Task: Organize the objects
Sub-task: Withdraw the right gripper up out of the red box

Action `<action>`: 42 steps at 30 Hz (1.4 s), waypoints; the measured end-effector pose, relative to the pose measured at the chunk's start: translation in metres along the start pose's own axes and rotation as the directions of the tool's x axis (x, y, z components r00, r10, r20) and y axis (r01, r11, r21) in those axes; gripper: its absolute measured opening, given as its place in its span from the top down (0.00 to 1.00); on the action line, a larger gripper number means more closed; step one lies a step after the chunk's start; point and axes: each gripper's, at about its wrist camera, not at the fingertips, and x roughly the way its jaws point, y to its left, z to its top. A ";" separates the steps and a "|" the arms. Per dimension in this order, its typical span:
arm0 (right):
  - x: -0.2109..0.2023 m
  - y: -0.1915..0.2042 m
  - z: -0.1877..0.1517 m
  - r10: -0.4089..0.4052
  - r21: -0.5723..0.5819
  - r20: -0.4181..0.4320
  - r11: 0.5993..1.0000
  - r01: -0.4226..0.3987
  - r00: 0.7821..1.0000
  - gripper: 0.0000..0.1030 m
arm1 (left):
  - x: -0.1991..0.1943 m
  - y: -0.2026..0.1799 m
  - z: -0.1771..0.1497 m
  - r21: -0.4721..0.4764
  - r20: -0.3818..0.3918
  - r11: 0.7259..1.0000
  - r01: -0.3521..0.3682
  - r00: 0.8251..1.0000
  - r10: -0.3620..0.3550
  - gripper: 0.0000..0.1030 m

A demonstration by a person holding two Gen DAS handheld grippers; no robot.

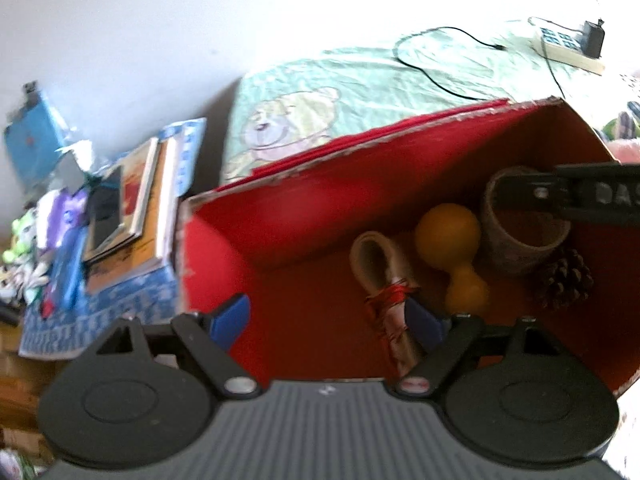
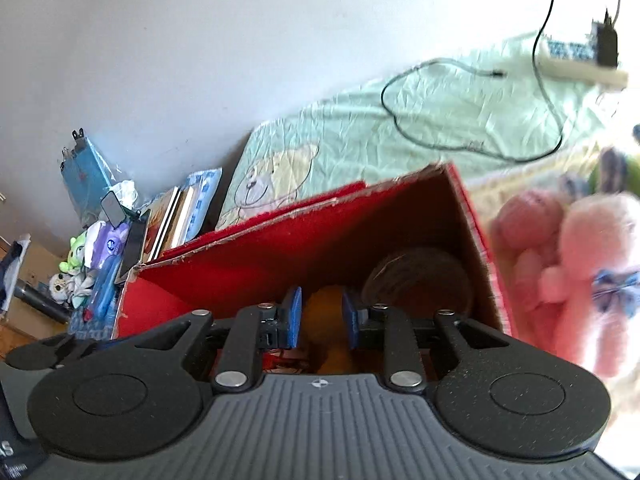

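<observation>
Inside red box [image 1: 304, 208] — four objects

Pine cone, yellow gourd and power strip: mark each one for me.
pine cone [image 1: 566, 280]: left wrist view, middle of its scales, in the red box.
yellow gourd [image 1: 448, 230]: left wrist view, its larger bulb.
power strip [image 1: 560, 42]: left wrist view, its socket face, on the green sheet.

we see a red box [image 1: 304, 216], a yellow gourd [image 1: 448, 236], a brown pinecone [image 1: 568, 280], a pale green bed sheet [image 1: 360, 80] with a bear print, and a pink plush toy [image 2: 592, 264].
</observation>
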 end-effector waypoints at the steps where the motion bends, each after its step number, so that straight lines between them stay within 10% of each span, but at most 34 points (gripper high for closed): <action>1: -0.003 0.003 -0.002 -0.010 -0.013 0.005 1.000 0.010 1.000 0.75 | -0.005 0.001 -0.002 -0.011 0.002 1.000 -0.013 1.000 0.013 0.16; 12: -0.041 0.024 -0.025 -0.066 -0.129 0.100 0.989 0.079 0.993 0.72 | -0.045 0.007 -0.027 -0.111 0.049 0.989 -0.101 0.993 0.107 0.13; 42: -0.099 0.024 -0.092 -0.008 -0.213 -0.027 0.977 0.002 1.000 0.64 | -0.091 -0.023 -0.106 -0.194 -0.050 0.977 -0.090 0.995 0.082 0.10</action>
